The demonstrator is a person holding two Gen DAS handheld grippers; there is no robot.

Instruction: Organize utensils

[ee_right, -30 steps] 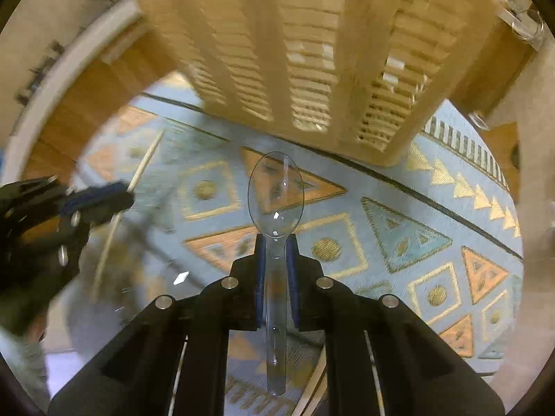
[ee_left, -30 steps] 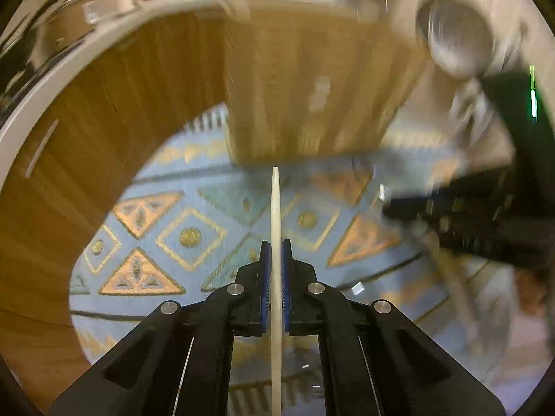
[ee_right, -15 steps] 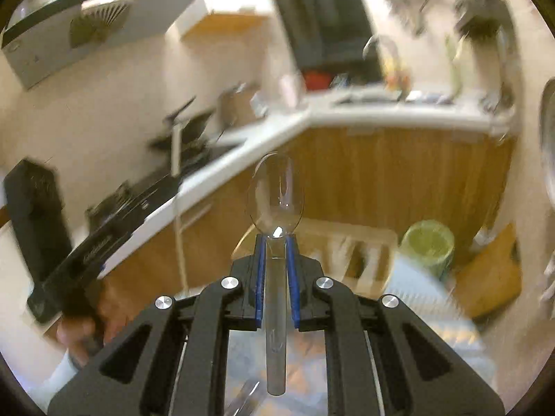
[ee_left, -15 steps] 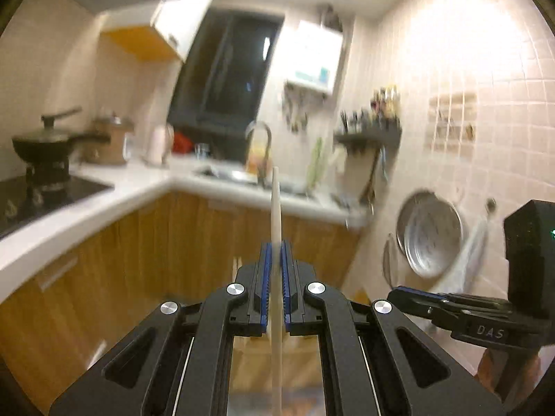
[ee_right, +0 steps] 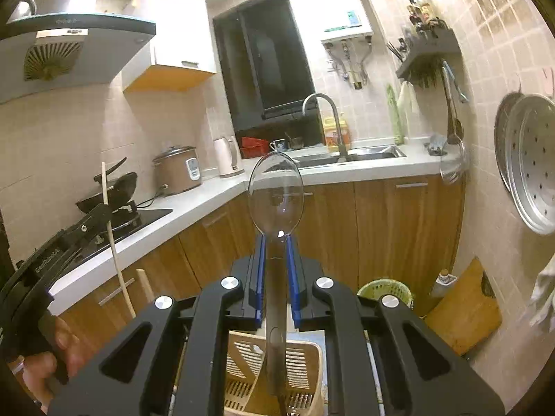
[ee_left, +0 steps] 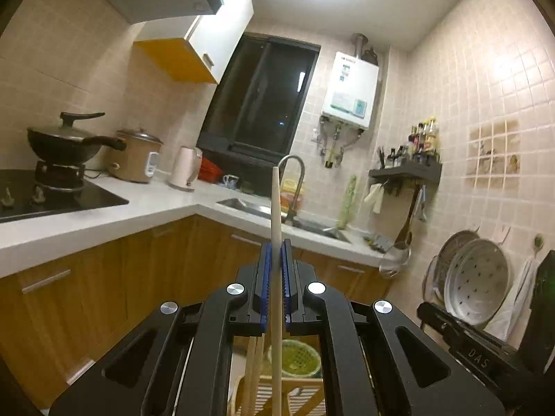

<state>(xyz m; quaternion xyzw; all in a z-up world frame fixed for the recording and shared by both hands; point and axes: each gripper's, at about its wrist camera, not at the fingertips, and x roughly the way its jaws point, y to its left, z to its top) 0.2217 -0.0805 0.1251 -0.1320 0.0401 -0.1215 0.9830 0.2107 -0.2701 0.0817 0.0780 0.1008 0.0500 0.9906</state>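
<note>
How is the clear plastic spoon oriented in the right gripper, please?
Upright, bowl up: the clear plastic spoon rises above the right gripper, shut on its handle.

both raised level: left claw (ee_left: pixel 274 263) clamped on a chopstick (ee_left: pixel 275 208), right claw (ee_right: pixel 276 260) on a spoon (ee_right: pixel 276 194).

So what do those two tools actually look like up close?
Both are matte black plastic with cut-out arms and round silver bolts. The left tool and right tool have ribbed blue pads on the fingers. White lettering marks their sides. A bare hand grips one.
</note>
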